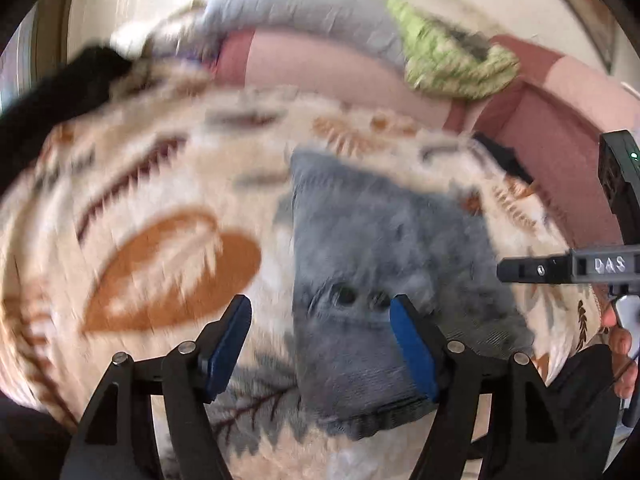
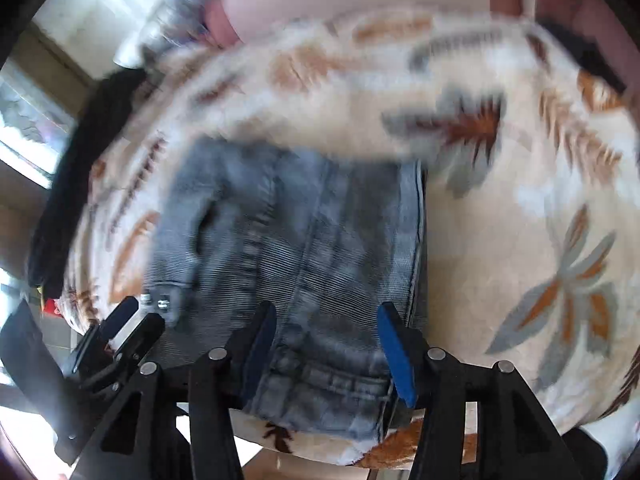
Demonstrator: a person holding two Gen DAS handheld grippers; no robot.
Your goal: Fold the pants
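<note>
The pants (image 2: 304, 240) are grey-blue jeans, lying folded in a compact stack on a cream blanket (image 2: 480, 216) with orange and grey leaf prints. My right gripper (image 2: 328, 352) hovers over the near end of the stack, by a belt loop, with its blue pads apart and not pressing the denim. My left gripper (image 1: 324, 344) is open above the left edge of the jeans (image 1: 380, 264); its right pad is over the cloth and its left pad over the blanket. A black finger of the right gripper (image 1: 520, 270) reaches in from the right edge. Both views are motion-blurred.
A black garment (image 1: 60, 96) lies at the blanket's far left. Behind are a pink cushion (image 1: 340, 72), a grey cloth (image 1: 304, 4) and a green cloth (image 1: 452, 60). A person's fingers (image 1: 624, 344) show at the right. The blanket's near edge (image 2: 320, 452) drops to the floor.
</note>
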